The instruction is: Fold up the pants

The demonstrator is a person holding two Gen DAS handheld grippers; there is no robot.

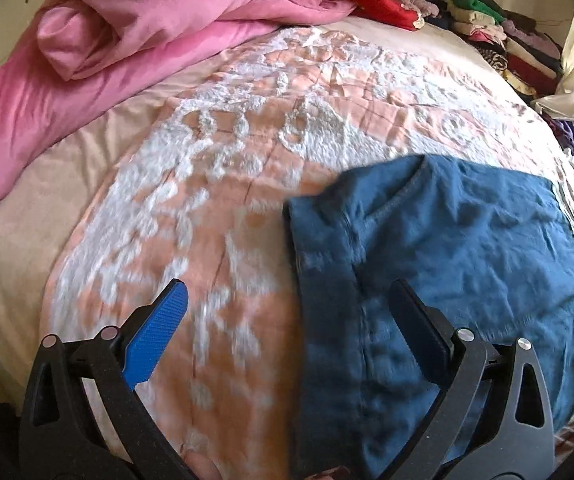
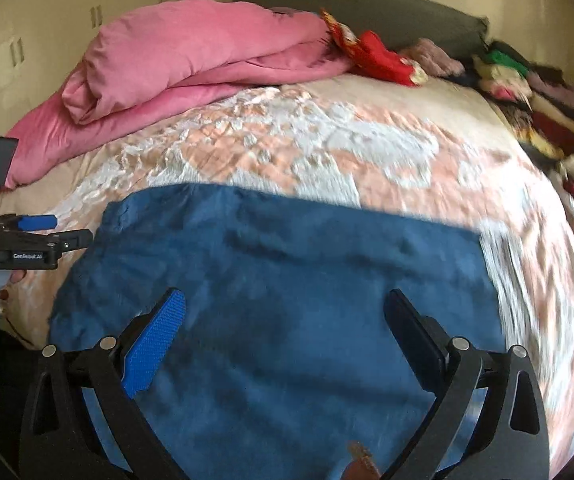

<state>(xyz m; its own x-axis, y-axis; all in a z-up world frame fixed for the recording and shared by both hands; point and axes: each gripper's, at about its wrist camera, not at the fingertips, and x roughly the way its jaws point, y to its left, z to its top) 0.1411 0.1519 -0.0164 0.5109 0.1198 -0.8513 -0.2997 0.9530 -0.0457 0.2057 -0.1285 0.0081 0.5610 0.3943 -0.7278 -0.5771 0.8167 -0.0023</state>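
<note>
Your left gripper [image 1: 287, 300] and right gripper [image 2: 285, 308] both hang with jaws spread wide and empty above the folded blue pants [image 2: 287, 280] lying on the bedspread [image 1: 207, 180].

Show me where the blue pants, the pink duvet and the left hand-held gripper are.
blue pants [image 2: 287, 280]: right wrist view, middle of the cloth.
pink duvet [image 1: 159, 16]: left wrist view, its folded top.
left hand-held gripper [image 1: 287, 312]: left wrist view, midway between fingertips.

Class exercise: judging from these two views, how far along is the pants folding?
Done: the blue pants lie on the bedspread as a compact rectangle, apparently folded already. In hand: nothing; the left hand-held gripper and right hand-held gripper hover open above them. Left: perhaps another fold; I cannot tell.
</note>
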